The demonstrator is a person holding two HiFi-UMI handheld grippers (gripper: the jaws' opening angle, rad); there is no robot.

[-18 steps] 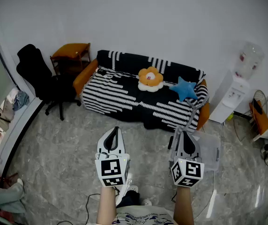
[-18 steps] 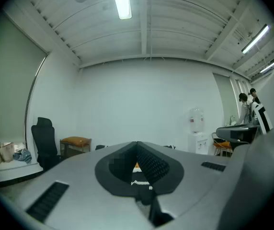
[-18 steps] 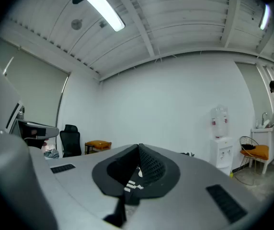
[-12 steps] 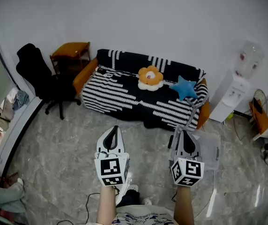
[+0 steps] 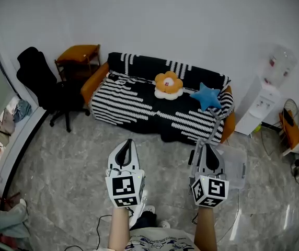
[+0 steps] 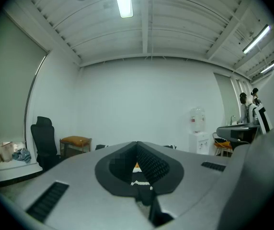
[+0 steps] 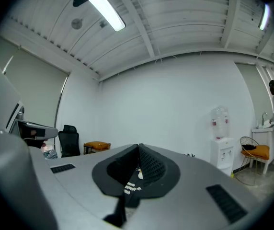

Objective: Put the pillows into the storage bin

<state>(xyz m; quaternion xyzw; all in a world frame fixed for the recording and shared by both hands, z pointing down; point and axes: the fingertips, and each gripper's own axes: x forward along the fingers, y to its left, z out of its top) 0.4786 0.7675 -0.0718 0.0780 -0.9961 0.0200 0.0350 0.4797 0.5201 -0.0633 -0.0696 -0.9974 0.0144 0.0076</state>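
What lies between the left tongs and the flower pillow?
In the head view, only bare floor and the sofa's striped cover separate left tongs and flower pillow.

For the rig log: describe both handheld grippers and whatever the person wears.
The left gripper and right gripper match: light grey bodies tapering to a point, black ribbed pads inside, a white cube with black square markers at each rear. No sleeves cover the forearms; the shirt is white with print.
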